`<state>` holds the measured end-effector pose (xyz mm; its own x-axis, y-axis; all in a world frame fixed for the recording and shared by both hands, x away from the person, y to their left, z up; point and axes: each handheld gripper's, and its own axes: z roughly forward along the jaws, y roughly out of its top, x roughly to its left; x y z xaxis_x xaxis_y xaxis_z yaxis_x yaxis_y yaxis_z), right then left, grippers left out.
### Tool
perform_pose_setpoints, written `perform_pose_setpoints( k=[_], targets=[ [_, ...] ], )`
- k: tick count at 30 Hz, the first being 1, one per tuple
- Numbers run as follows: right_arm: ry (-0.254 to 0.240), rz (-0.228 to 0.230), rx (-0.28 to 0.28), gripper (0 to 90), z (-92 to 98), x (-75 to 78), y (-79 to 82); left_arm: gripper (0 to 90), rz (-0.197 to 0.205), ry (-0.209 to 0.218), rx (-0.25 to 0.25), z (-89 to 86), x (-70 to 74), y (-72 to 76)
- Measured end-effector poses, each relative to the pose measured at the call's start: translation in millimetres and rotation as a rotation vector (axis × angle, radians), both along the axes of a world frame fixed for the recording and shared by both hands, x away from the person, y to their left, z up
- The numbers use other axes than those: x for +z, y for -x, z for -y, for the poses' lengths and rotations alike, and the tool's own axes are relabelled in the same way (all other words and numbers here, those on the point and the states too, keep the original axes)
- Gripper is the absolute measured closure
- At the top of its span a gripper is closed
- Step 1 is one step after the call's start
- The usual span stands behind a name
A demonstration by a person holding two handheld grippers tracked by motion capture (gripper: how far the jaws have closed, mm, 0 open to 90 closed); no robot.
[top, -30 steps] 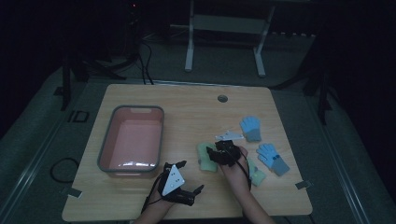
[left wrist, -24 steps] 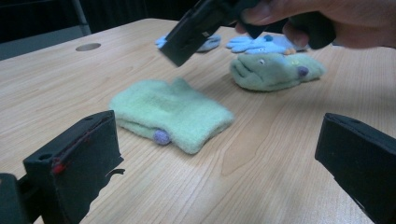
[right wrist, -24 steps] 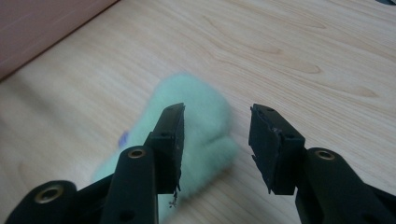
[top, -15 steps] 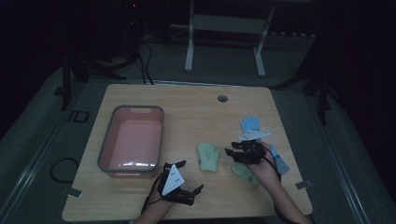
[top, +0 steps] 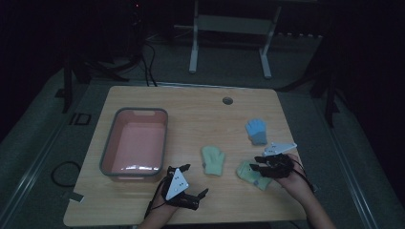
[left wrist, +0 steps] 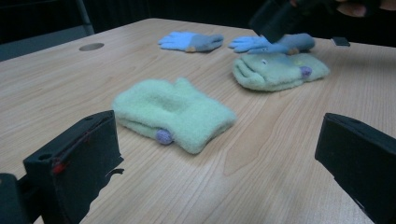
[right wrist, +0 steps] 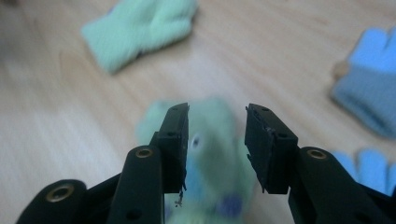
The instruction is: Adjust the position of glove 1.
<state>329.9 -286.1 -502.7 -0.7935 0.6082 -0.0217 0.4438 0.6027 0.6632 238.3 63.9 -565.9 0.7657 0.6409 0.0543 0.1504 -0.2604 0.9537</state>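
Note:
Two light green mittens lie on the wooden table (top: 191, 109). One mitten (top: 213, 160) (left wrist: 175, 114) is at the middle, the other (top: 249, 173) (left wrist: 278, 70) to its right. My right gripper (top: 258, 163) (right wrist: 217, 112) hovers just over the right-hand mitten (right wrist: 210, 140). Its jaws have just been closing and stand partly apart with nothing gripped. My left gripper (top: 195, 180) (left wrist: 219, 140) rests near the front edge. It is open wide and faces the middle mitten. A blue glove (top: 256, 130) (left wrist: 191, 41) lies farther back, and a second blue glove (left wrist: 275, 44) (right wrist: 373, 168) lies beside the right-hand mitten.
A pink bin with a grey rim (top: 107, 152) stands empty on the left half of the table. A round cable hole (top: 227, 100) sits near the far edge. Beyond the table stands a white metal frame (top: 229, 28) on a dark floor.
My right gripper has travelled to the right, from beside the middle mitten to above the right-hand mitten. The left gripper and the mittens have stayed put.

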Motion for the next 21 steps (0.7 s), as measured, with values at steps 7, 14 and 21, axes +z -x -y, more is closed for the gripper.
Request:
perform_pose_setpoints(
  k=[7, 14, 21],
  targets=[
    [0.034, -0.046, 0.057, 57.7, 11.0, -25.6, 8.2, 0.2, -0.003, -0.001, 0.002, 0.1, 0.1, -0.2],
    [0.018, -0.075, 0.05, 58.0, 14.9, -36.2, 7.9, 0.2, -0.004, -0.001, 0.005, 0.0, 0.0, -0.2],
    [0.007, -0.035, 0.026, 77.1, 10.9, -39.2, 16.5, 0.2, -0.004, -0.002, 0.006, 0.1, 0.1, -0.2]
  ],
)
